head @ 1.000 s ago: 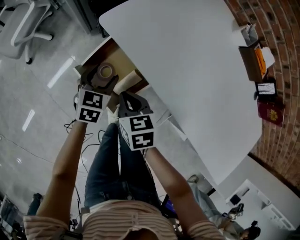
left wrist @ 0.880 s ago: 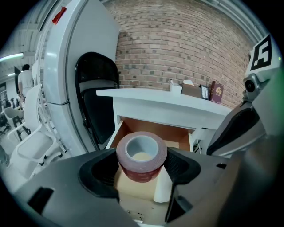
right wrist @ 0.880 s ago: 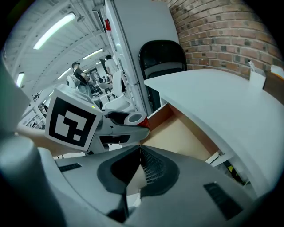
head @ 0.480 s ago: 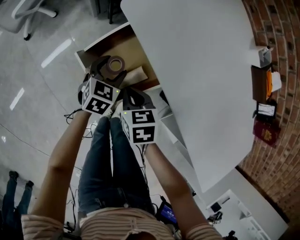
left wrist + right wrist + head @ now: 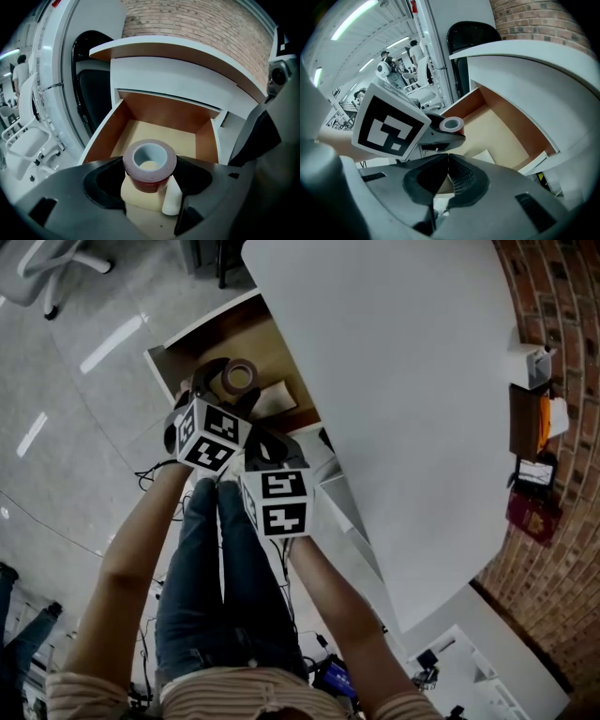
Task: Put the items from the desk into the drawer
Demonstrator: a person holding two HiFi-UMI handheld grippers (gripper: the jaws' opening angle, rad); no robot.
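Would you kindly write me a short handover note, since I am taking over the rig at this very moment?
Left gripper: shut on the tape roll, held over the open drawer.
Right gripper: shut, empty, beside the left one.
In the drawer: a cream pad and a white cylinder, under the roll.
Done: drawer open, those two inside.
Left: release the roll into the drawer; then probably fetch the things at the far edge of the desk by the brick wall, such as the red booklet.

Office premises: white desk [image 5: 394,381] right of the left claw [image 5: 231,382], chairs [image 5: 26,140] to its left, brick wall [image 5: 562,559] beyond.
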